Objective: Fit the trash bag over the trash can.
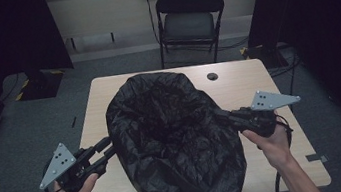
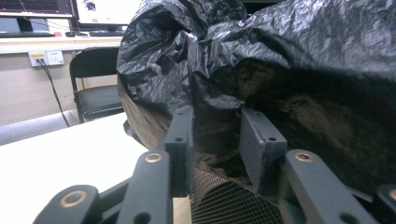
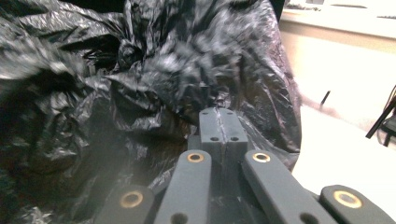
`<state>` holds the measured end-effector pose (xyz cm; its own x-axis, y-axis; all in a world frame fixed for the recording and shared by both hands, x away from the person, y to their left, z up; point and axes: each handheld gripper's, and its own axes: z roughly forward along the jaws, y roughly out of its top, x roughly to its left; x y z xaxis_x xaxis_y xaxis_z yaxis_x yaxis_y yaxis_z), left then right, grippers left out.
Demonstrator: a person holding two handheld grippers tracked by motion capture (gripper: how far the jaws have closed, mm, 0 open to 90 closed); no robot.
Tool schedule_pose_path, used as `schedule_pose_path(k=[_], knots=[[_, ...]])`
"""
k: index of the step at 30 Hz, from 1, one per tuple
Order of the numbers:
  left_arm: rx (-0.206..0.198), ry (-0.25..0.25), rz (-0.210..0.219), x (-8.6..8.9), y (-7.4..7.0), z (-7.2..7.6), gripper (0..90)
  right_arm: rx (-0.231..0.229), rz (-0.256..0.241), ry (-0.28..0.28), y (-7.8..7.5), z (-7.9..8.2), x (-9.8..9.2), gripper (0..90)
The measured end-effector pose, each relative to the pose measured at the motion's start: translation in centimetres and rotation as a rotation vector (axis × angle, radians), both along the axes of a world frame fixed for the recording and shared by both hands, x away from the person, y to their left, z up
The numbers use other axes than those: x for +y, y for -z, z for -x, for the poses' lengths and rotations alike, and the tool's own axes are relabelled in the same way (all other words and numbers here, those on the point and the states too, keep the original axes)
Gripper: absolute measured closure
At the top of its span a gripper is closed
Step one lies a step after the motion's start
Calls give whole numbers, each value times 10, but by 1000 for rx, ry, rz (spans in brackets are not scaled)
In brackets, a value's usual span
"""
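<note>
A black bin bag (image 1: pixel 175 141), draped over a mesh basket (image 2: pixel 233 205), sits mid-counter (image 1: pixel 257 79) between both hands. The right gripper (image 1: pixel 222 115) is clamped on the bag's right edge. The left gripper (image 1: pixel 110 147), jaws parted around the left rim film, touches the bag's left side, nearer the counter's front edge.

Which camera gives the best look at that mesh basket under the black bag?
The left gripper view: the mesh basket shows between the open jaws, beneath the black bag. In the high and right gripper views, the bag covers it.
</note>
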<state>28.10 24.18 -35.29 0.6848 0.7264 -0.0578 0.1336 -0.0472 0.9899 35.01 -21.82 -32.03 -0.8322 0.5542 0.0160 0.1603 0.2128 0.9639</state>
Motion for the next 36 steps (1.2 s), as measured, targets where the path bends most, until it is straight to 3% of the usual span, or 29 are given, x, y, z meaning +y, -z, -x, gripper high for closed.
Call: schedule_pose_path(k=[7, 12, 15, 17, 20, 23, 25, 27, 31, 36], knots=[[6, 10, -16, -1, 4, 0, 734, 20, 4, 15, 26, -8, 4, 900], [7, 5, 4, 7, 2, 0, 725, 22, 13, 15, 30, -8, 3, 897], [7, -6, 40, 13, -1, 0, 622, 30, -12, 26, 27, -6, -3, 726], [8, -28, 36, 15, -3, 0, 540, 28, -47, 39, 21, -6, -10, 588], [12, -44, 22, 14, -3, -2, 477, 13, -113, 55, 7, -2, -21, 514], [17, -45, -8, 8, -2, -8, 438, -8, -179, 39, -11, 5, -25, 503], [16, -33, -32, 3, -1, -13, 421, -25, -188, 30, -20, 11, -21, 473], [18, -35, -50, 0, 1, -17, 426, -13, -212, -34, -25, 17, -14, 463], [11, -17, -52, 0, 4, -19, 411, 22, -179, -88, -20, 23, 4, 454], [13, 35, -31, -3, 8, -18, 410, 36, -206, -89, -17, 18, 0, 453]])
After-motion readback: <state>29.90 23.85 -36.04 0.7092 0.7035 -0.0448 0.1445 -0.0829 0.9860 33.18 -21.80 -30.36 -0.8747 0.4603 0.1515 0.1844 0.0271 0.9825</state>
